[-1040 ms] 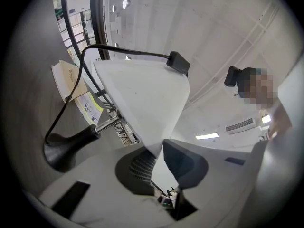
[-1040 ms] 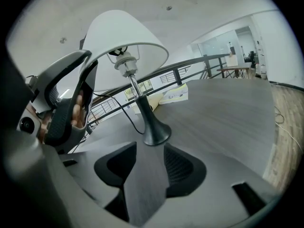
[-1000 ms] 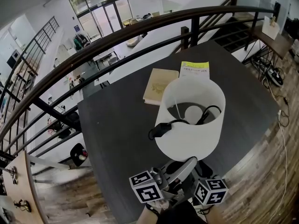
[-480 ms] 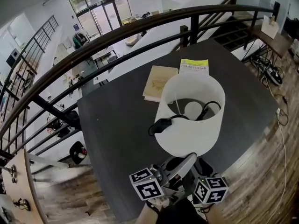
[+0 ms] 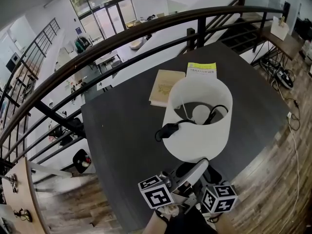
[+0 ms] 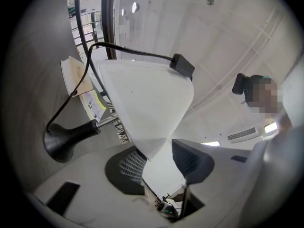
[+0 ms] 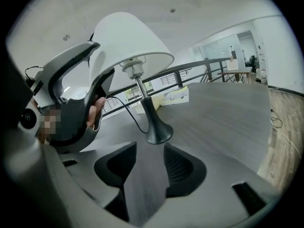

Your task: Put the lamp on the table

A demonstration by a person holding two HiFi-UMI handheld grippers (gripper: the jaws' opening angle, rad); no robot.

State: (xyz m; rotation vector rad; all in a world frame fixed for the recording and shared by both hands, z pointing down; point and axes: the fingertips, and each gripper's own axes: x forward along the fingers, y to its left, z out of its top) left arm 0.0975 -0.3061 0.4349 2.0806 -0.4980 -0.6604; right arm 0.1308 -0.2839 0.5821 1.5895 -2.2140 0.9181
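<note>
The lamp [image 5: 197,126] stands upright on the dark table [image 5: 117,130], its black base [image 7: 158,133] flat on the tabletop, toward the table's near edge. Its white shade [image 6: 142,103] sits level on the stem. The black cord [image 6: 133,51] runs up from the tabletop and is draped over the shade's top, with the inline switch [image 6: 183,65] hanging at the rim. A beige book [image 5: 165,87] and a booklet with a yellow-green top [image 5: 201,70] lie at the table's far side, beyond the lamp.

The left gripper [image 6: 159,161] reaches up from the table's near edge to the shade's lower rim. Its jaws have just been opening. The rim lies between them, close against one ribbed pad, while the other pad stands clear, so nothing is clamped. The right gripper [image 7: 145,167] is low over the table's near edge, jaws parted, with only bare tabletop showing between them and the base just beyond.

By my reading the placing is done and the release is in hand. The next move calls for drawing the left gripper back off the rim, straight and slowly, so the pad does not catch the light shade and tip the lamp. The loose cord over the shade could slide if the shade is nudged.
</note>
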